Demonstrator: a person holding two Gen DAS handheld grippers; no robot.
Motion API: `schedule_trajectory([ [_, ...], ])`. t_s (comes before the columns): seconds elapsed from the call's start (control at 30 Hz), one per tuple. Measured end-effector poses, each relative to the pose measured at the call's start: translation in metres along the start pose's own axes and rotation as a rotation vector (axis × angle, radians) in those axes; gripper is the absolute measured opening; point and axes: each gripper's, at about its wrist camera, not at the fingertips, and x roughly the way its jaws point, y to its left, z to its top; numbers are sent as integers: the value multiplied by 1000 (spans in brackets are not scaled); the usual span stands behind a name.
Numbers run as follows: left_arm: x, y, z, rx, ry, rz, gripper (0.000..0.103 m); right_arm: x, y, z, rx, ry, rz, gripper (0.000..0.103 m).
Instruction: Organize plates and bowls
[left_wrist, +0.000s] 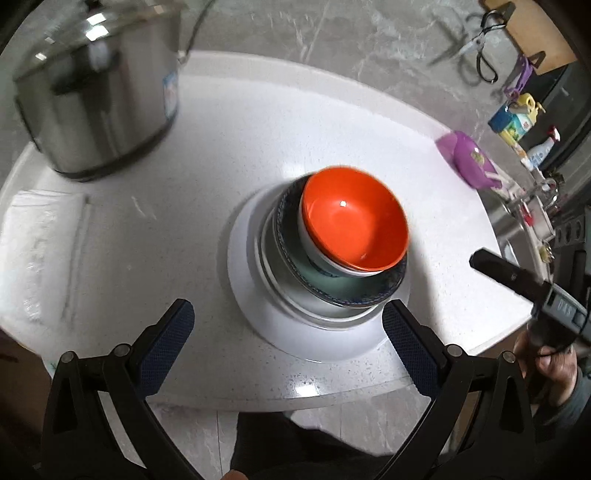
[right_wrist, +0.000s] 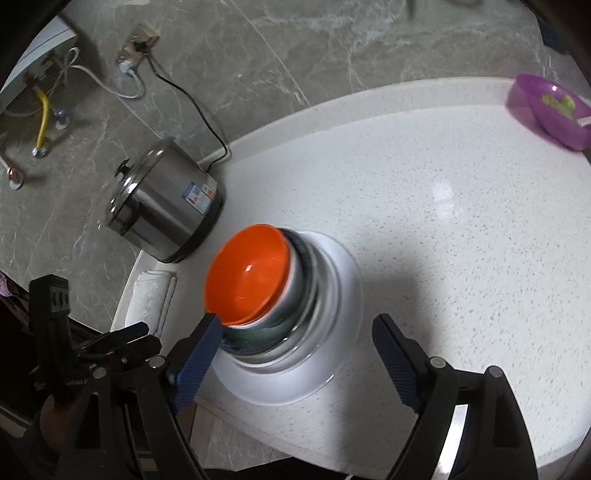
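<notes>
We see the orange bowl (left_wrist: 356, 218) topping a nested stack: white bowl, teal dish (left_wrist: 332, 286), white plate (left_wrist: 317, 332) lowest, widest at the bottom so it sits stable, we judge. The stack sits mid white countertop (left_wrist: 229, 147), near its front edge. Left gripper (left_wrist: 288, 325) is wide open, nothing between the jaws; right gripper (right_wrist: 295, 354) likewise open and empty, above the stack. Steel pot (left_wrist: 99, 96) and purple bowl (right_wrist: 550, 107) stand well apart, at opposite ends.

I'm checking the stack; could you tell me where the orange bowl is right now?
The orange bowl tops the stack on the white plate, mid-counter, right of the steel pot.
</notes>
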Motion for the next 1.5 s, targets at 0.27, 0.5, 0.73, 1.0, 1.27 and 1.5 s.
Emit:
schedule_trajectory([
  [0.27, -36, -26, -6, 69, -85, 125, 102, -30, 44, -9, -69, -91, -74, 88],
  [0.5, -43, -28, 18, 104, -35, -54, 102, -39, 69, -6, 42, -146, -281, 89],
  [0.73, -32, -19, 50, 258, 13, 18, 102, -41, 95, 1, 149, -206, -423, 89],
  [1.0, -31, -15, 73, 307, 2, 45, 102, -30, 113, -6, 206, -210, -487, 89],
  [1.27, -34, -24, 82, 265, -18, 51, 102, -33, 110, 3, 186, -214, -509, 89],
  [1.5, -30, -33, 81, 267, -21, 68, 102, -32, 103, 7, 181, -200, -515, 89],
])
